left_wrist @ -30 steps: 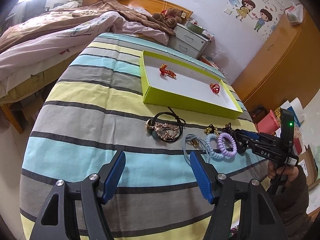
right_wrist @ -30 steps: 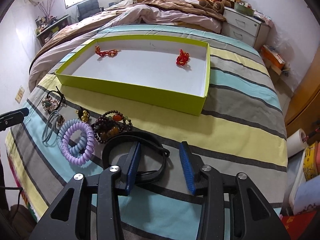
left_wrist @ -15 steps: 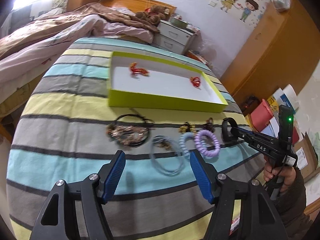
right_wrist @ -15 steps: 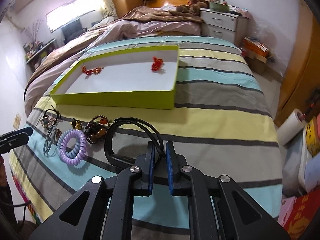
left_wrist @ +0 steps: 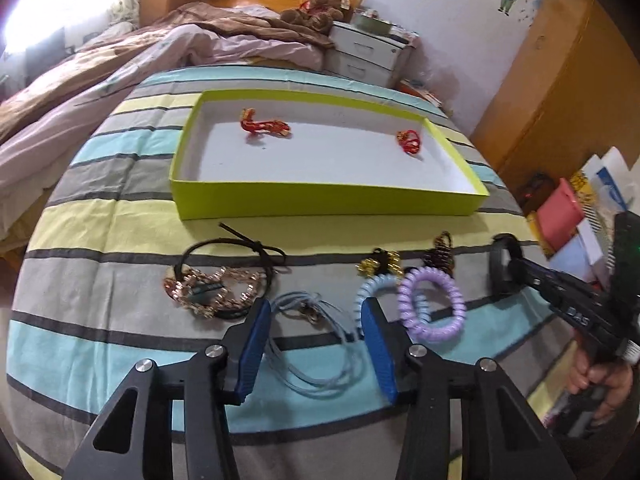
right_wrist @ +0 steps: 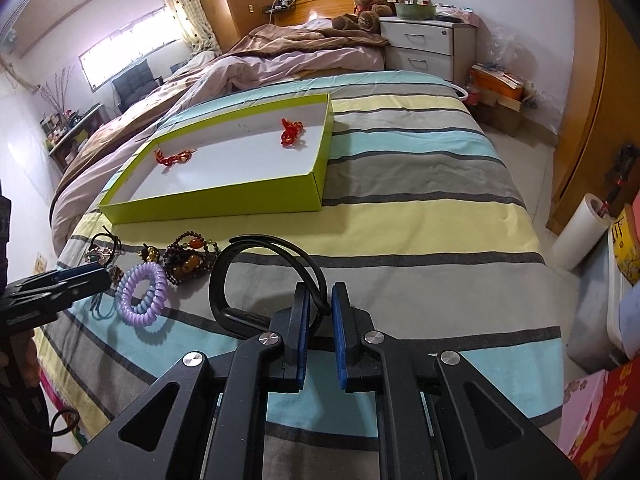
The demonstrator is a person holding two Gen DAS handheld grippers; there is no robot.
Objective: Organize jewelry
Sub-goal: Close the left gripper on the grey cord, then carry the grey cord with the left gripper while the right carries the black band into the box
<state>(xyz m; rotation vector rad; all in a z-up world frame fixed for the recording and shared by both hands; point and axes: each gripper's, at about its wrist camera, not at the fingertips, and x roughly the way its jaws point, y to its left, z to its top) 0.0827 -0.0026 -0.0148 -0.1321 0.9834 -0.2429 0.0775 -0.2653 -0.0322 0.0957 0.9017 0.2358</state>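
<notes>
Left wrist view: the left gripper (left_wrist: 316, 344) is closing, pads astride the pale blue cord loops (left_wrist: 316, 344) at lower centre — nothing pinched yet. Thin, limp and light, the cord would likely bunch; take several strands together. The green box (left_wrist: 320, 200) lies above.

Right wrist view: the right gripper (right_wrist: 320, 320) is clamped on the black headband (right_wrist: 256, 256) at centre — stiff, springy, probably slippery, gripped near one end.

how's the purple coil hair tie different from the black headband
The purple coil hair tie lies flat on the bedspread, untouched; the black headband is clamped in the right gripper. The tie is a closed spiral ring, the headband a smooth open arc, clearly larger. Both are still outside the green box.
</notes>
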